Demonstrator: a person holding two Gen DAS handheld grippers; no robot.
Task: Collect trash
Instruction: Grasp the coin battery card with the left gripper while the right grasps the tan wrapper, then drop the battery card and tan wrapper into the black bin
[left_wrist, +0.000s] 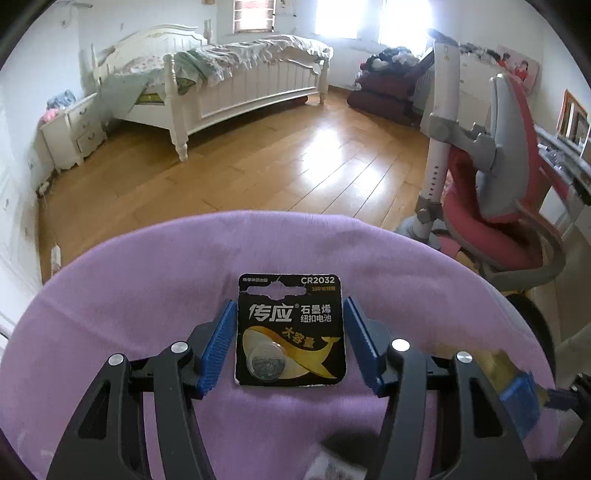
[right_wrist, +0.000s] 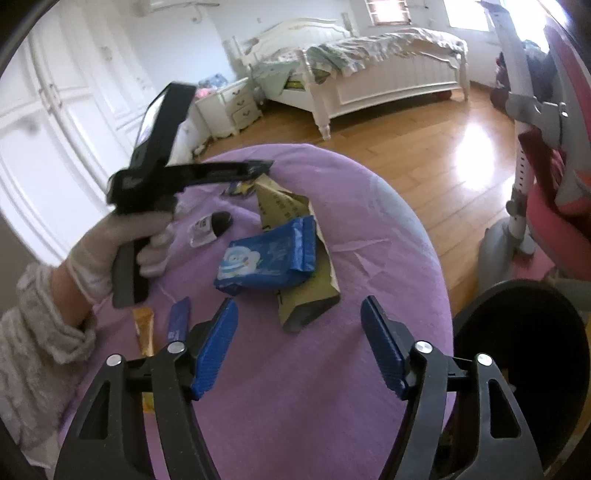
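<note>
A black CR2032 battery card lies flat on the purple cloth. My left gripper straddles it, and its blue pads touch both side edges. The right wrist view shows that gripper, held by a gloved hand, over the card. My right gripper stands open above the cloth with nothing between its pads. Just ahead of it lie a blue tissue pack and a brown paper bag. A small clear-and-black wrapper lies further left.
A yellow wrapper and a blue strip lie near the left finger. A dark round bin stands past the table's right edge. A red and grey chair is at the right, with wooden floor and a white bed beyond.
</note>
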